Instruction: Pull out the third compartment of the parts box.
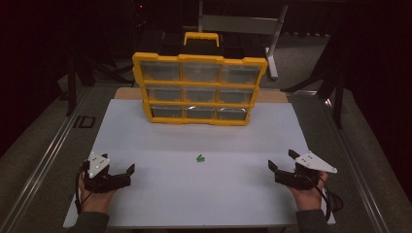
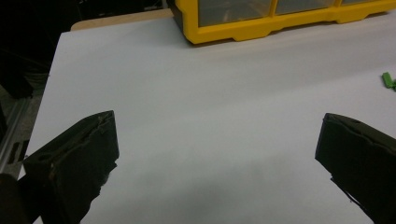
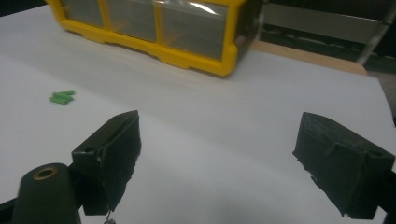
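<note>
A small green piece [image 1: 199, 158] lies on the white table top [image 1: 194, 199], near its middle. In the right gripper view the green piece [image 3: 62, 97] looks like two short sticks side by side; the left gripper view has the green piece [image 2: 387, 79] at its right edge. My left gripper [image 1: 124, 166] rests low at the front left, jaws wide apart with nothing between them, as the left gripper [image 2: 217, 135] confirms up close. My right gripper [image 1: 282, 160] sits at the front right; the right gripper [image 3: 219, 135] is open over bare white surface.
A yellow organiser case [image 1: 200, 87] with a black handle and clear drawers stands upright at the back of the table. The case [image 2: 261, 25] lies far ahead of the left jaws, and the case [image 3: 196, 58] ahead of the right. Dark floor and metal frames surround the table.
</note>
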Demonstrator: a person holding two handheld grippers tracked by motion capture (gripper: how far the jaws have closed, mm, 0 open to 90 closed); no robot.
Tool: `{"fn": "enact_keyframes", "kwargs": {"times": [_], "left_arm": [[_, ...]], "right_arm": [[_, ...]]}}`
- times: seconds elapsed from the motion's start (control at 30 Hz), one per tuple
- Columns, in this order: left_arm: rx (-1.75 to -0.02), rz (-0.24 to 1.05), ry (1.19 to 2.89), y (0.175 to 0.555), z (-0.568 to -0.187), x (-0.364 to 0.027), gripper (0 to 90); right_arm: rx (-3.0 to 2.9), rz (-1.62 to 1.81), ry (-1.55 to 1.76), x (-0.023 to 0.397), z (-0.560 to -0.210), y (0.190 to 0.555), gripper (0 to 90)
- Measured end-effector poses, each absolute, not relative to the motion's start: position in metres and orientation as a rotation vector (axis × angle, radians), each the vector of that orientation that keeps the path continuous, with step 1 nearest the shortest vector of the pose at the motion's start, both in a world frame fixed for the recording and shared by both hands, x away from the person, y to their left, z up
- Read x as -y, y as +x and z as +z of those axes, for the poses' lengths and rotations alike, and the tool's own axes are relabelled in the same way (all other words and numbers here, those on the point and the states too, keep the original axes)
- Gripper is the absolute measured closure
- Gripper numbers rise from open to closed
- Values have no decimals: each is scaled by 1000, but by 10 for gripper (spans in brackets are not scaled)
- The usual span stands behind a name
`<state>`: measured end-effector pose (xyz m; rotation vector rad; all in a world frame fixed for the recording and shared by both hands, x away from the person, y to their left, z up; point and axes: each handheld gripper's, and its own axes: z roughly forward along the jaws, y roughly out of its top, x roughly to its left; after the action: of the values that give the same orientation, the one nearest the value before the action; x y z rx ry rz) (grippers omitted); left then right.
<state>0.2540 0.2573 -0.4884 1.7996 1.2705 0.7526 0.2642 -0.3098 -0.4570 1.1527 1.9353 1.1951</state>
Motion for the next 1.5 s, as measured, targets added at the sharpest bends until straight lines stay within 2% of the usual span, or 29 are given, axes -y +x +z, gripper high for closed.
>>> {"fn": "enact_keyframes", "kwargs": {"times": [0.87,1.5], "left_arm": [[-1273,742,1794,255,-489,-257,0],[-1268,731,1801,255,-490,-257,0]], "right_arm": [[-1999,1055,819,281,-353,318,154],[-1953,1066,740,237,-320,363,169]]}}
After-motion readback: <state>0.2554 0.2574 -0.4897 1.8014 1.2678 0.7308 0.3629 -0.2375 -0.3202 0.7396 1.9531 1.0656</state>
